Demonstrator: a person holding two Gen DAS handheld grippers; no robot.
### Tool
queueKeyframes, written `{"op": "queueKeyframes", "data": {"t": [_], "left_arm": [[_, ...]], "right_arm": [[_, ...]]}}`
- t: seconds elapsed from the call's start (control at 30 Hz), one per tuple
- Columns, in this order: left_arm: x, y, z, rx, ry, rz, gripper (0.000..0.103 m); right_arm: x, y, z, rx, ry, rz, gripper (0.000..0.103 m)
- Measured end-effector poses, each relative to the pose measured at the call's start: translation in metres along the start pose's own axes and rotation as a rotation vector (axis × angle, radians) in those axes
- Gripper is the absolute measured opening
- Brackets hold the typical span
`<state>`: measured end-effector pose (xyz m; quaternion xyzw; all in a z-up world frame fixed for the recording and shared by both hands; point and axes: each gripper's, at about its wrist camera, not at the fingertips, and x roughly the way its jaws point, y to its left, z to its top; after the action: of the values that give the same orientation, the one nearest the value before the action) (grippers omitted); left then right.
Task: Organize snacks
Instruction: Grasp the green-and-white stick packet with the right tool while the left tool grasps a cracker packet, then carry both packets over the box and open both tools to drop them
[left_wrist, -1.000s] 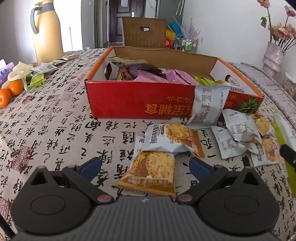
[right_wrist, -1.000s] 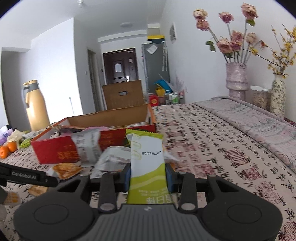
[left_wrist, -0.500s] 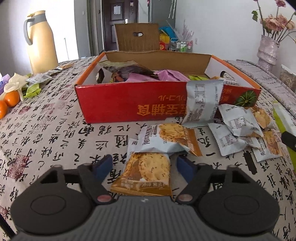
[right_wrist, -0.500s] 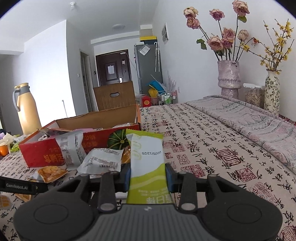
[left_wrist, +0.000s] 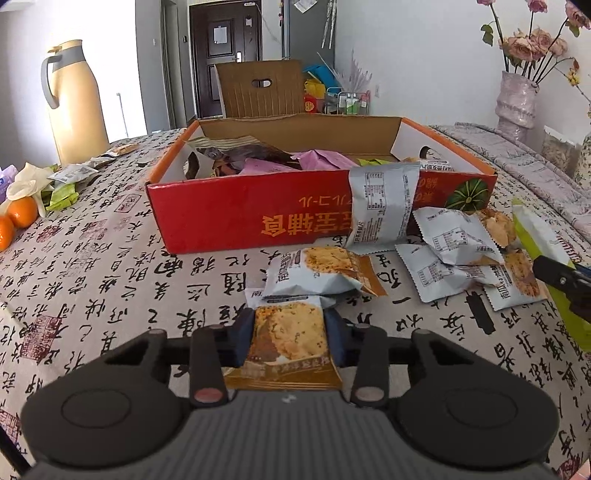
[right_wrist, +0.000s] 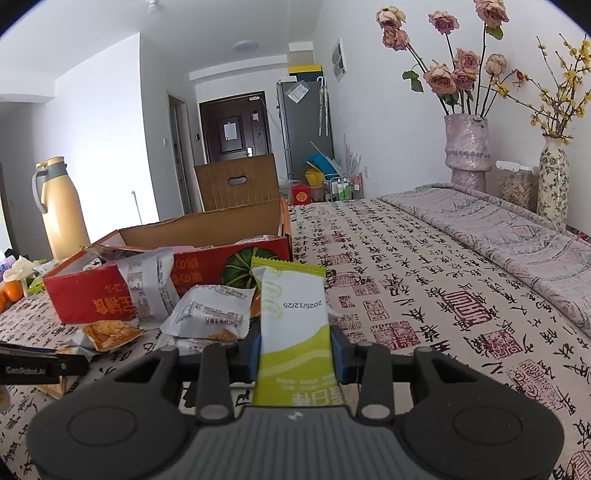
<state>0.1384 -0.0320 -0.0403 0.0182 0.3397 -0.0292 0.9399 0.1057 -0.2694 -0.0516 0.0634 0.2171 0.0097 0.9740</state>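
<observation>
Left claw: my left gripper (left_wrist: 289, 334) was clenched on the orange-brown cracker packet (left_wrist: 286, 341), low in the centre of the left wrist frame, blue pads pressing both its sides.
Cracker packet: its top edge sat tucked under a white-and-orange snack pack (left_wrist: 317, 275) lying just above it in the frame on the calligraphy-print tablecloth (left_wrist: 110, 280).
Right claw: my right gripper (right_wrist: 295, 350) was grasping the tall green-and-white sachet (right_wrist: 293, 321), which stood upright between the pads at lower centre of the right wrist frame, date stamp 2025/12/25 showing.
Same sachet from the other side: in the left wrist frame it showed at the right edge as a yellow-green strip.
Box: the open red cardboard box with brown inner walls (left_wrist: 236, 218) filled the middle of the left wrist frame; pink and dark wrappers lay inside it.
Leaning pack: one silver-grey foil packet (left_wrist: 382, 206) stood propped against the box's red front, right of centre.
Loose pile: more silver-grey packets (left_wrist: 454, 254) lay overlapping on the cloth at centre right, touching one another, just beside the box front.
Left edge: two oranges (left_wrist: 16, 218) sat at mid left, and a tan thermos jug with a grey handle (left_wrist: 75, 99) stood in the upper left.
Right side: a mauve vase of dried roses (right_wrist: 466, 147) stood in the upper right of the right wrist frame.
</observation>
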Motion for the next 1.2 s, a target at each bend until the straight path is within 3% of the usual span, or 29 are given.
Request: {"op": "queueKeyframes", "data": {"t": [0.47,1.2], "left_arm": [[-0.038,0.019,0.002,-0.028,-0.075,-0.012,0.041],[-0.056,0.016,0.071,-0.012,-0.266,-0.032,0.041]], "right_arm": [[-0.010,0.010,0.006,-0.022,-0.027,-0.004,0.036],[0.002,0.056,0.072,-0.110,-0.137,0.061,0.036]]}}
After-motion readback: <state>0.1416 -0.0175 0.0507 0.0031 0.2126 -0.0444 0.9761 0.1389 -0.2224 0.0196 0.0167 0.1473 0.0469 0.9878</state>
